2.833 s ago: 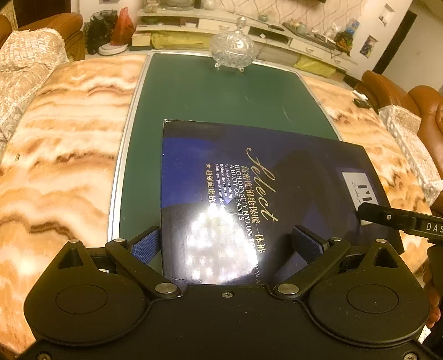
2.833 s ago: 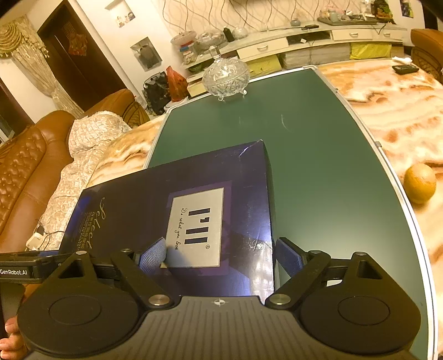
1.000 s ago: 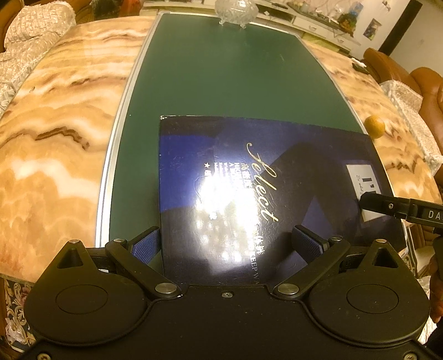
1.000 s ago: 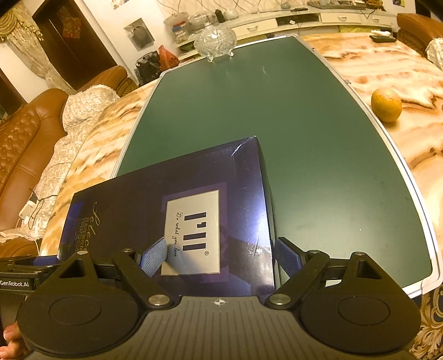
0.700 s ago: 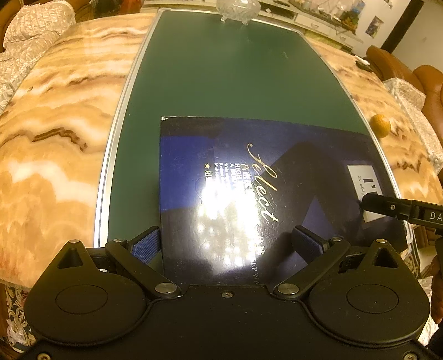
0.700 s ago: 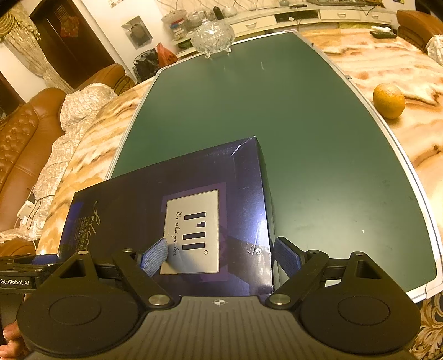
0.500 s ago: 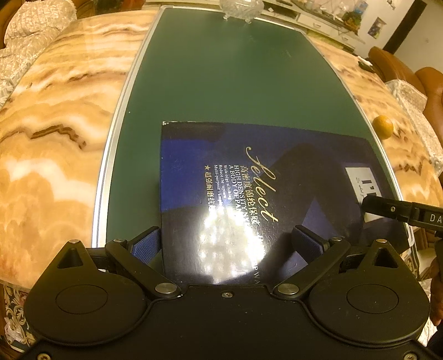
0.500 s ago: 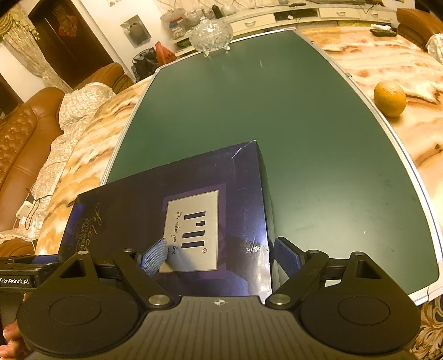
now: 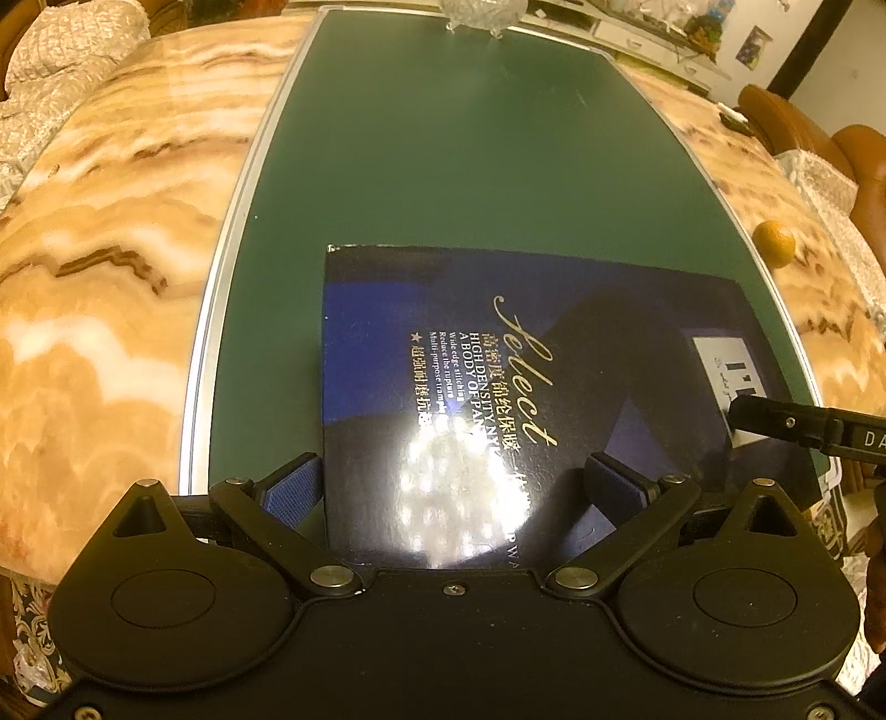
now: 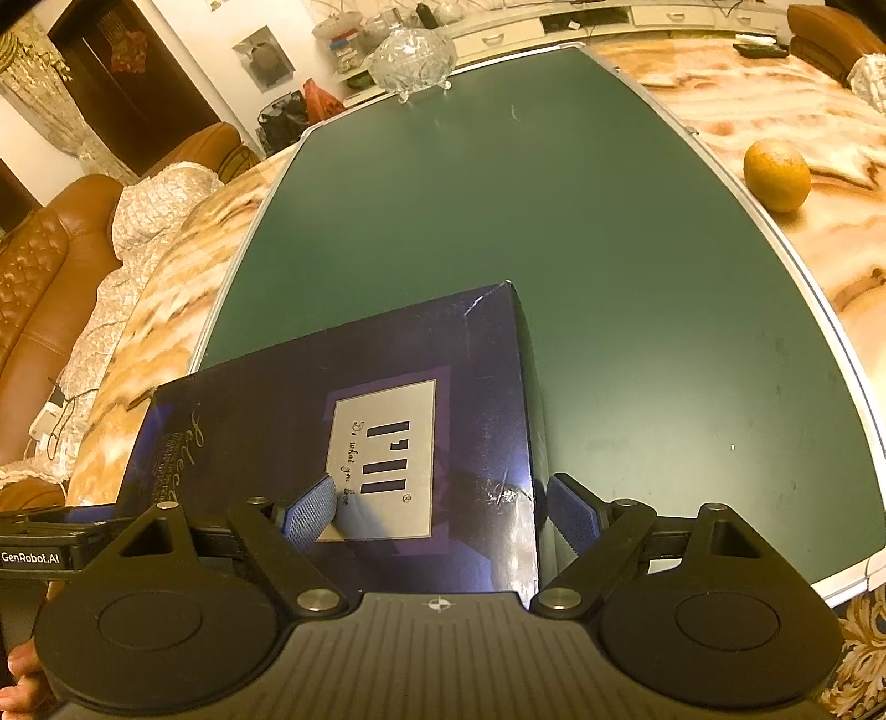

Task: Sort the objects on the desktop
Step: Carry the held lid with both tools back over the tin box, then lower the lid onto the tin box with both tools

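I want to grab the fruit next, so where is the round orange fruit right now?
The round orange fruit sits on the marble tabletop, just outside the right edge of the green mat, beyond the dark blue box; it shows at the right in both wrist views.

Box lid (image 9: pixel 498 343) reads "Select" & "HIGH DENSITY NYLON"; left tongs' arm (image 10: pixel 33 554) marked "GenRobot.AI"

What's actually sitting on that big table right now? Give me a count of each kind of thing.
Dark blue box: 1
Orange fruit: 1
Footed cut-glass bowl: 1
Small dark item, perhaps a remote, at the far edge: 1
Total: 4
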A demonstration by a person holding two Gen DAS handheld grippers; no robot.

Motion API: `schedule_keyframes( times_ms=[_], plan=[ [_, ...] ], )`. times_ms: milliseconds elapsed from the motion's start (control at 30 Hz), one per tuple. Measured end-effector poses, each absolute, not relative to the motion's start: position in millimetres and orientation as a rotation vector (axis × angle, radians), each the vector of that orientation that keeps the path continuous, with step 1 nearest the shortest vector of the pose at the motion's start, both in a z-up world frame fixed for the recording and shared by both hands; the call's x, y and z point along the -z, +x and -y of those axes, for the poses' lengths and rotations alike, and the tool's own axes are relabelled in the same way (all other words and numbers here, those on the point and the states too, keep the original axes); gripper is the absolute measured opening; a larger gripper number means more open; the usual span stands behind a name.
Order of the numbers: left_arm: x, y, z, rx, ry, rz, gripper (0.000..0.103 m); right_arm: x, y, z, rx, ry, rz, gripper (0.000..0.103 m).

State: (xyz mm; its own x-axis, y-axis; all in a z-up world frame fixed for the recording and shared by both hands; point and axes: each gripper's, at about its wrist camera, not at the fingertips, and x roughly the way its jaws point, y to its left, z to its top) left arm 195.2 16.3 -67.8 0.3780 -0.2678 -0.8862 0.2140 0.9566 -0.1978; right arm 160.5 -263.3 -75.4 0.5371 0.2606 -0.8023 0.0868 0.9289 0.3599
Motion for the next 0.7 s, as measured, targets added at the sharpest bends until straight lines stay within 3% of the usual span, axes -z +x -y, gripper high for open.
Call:
schedule_keyframes(
  times_ms=[333,700],
  plan=[
    [75.5,191.4,-17.0,0.289,-0.047,-1.164,0.101,78.6,153.0,264.5,-0.08,0.36,-0.988,0.086],
    [48.6,143.3,7.9,0.161,0.074,-1.028,0.102,47.1,99.5,232.8,-0.063,0.214,-0.832,0.086]
  ],
)
